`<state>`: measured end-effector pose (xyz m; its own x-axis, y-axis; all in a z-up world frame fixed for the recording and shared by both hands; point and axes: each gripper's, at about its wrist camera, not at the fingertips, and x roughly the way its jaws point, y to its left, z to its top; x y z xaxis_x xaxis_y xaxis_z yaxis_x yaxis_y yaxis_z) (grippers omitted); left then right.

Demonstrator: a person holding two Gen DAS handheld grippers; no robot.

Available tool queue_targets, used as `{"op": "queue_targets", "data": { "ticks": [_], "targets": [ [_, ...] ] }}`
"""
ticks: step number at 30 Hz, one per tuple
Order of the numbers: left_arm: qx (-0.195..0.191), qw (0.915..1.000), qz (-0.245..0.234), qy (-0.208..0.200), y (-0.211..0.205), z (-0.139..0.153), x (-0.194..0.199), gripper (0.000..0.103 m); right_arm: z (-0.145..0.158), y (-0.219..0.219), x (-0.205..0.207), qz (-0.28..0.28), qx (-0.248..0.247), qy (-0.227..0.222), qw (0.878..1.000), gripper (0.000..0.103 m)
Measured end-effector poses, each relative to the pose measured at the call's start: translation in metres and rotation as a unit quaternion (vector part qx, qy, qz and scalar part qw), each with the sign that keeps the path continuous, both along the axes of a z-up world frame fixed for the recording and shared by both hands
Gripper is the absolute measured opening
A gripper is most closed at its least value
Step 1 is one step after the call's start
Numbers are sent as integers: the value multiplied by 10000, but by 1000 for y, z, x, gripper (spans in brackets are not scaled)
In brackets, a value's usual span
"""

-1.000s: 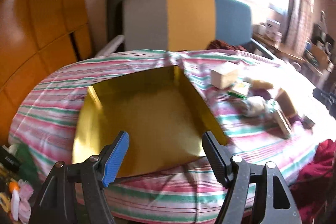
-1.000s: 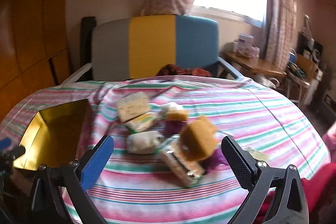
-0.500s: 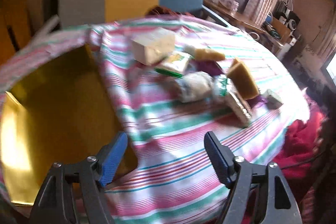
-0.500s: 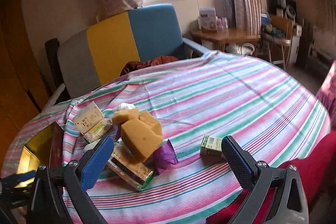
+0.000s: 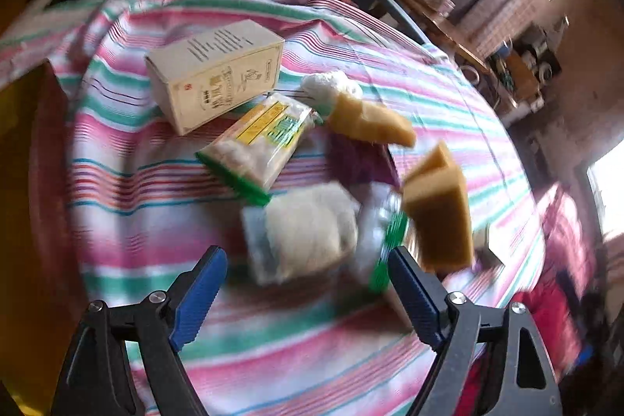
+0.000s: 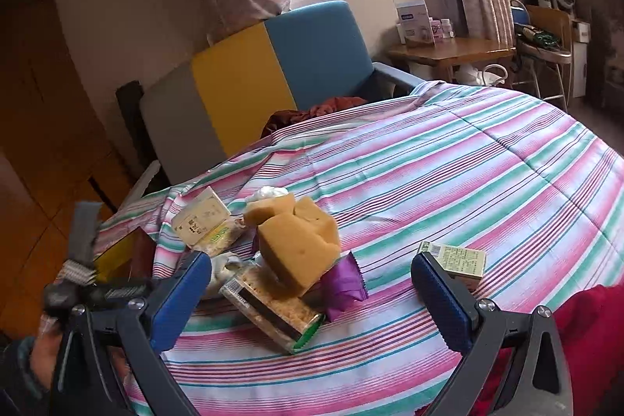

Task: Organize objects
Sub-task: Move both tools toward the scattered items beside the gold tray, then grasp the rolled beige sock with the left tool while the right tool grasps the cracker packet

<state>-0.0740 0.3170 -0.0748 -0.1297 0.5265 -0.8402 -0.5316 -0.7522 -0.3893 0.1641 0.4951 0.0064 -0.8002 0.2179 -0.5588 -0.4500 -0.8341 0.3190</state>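
Observation:
A pile lies on the striped cloth: a cream box (image 5: 218,73), a labelled clear packet (image 5: 261,139), a white fluffy bag (image 5: 308,232) and a yellow sponge (image 5: 436,209). My left gripper (image 5: 308,295) hovers just short of the white bag, pointing steeply down. Its jaws are opening and nothing is between them. My right gripper (image 6: 312,299) stands open over the near side of the pile, above a cracker packet (image 6: 273,307) that the sponge (image 6: 300,244) leans on. It holds nothing. A small green box (image 6: 456,260) sits beside its right finger.
A gold tray (image 6: 117,252) lies at the left of the pile, with the left gripper's blurred body (image 6: 78,283) and a hand (image 6: 43,349) in front of it. A purple wrapper (image 6: 345,283) lies under the sponge. A grey, yellow and blue chair (image 6: 253,84) stands behind the cloth.
The left gripper has swung right from over the gold tray to the pile, tipped downward, and its jaws have widened. The right view turned right at first, bringing the small green box in, then held still.

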Motion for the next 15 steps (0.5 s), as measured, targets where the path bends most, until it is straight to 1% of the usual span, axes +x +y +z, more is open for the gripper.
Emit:
{"op": "queue_targets", "data": {
  "ticks": [3,6,8,9,10,12,15],
  "targets": [
    [-37,9998,72,-184,14,-11,-9,86,-2,1,-2,43,-80,13,10000,103],
    [-252,9990,137,-330,25,-28,-16,86,-6,-2,-6,133,-166,-13,9998,103],
    [-263,9994,192,-125,26,-28,-14,84,-7,-4,-7,187,-153,-12,9997,103],
    [-420,9990,143,-14,28,-28,-12,80,-7,-5,-8,203,-128,-24,9997,103],
    [-519,9986,100,99,29,-28,-9,78,-8,-6,-9,231,-123,-50,9996,103],
    [-471,9987,14,207,24,-27,-5,74,-8,-4,-10,236,-160,-86,9996,103],
    [-337,9992,-80,219,13,-24,-1,71,-12,-1,-14,272,-339,-189,9989,103]
  ]
}}
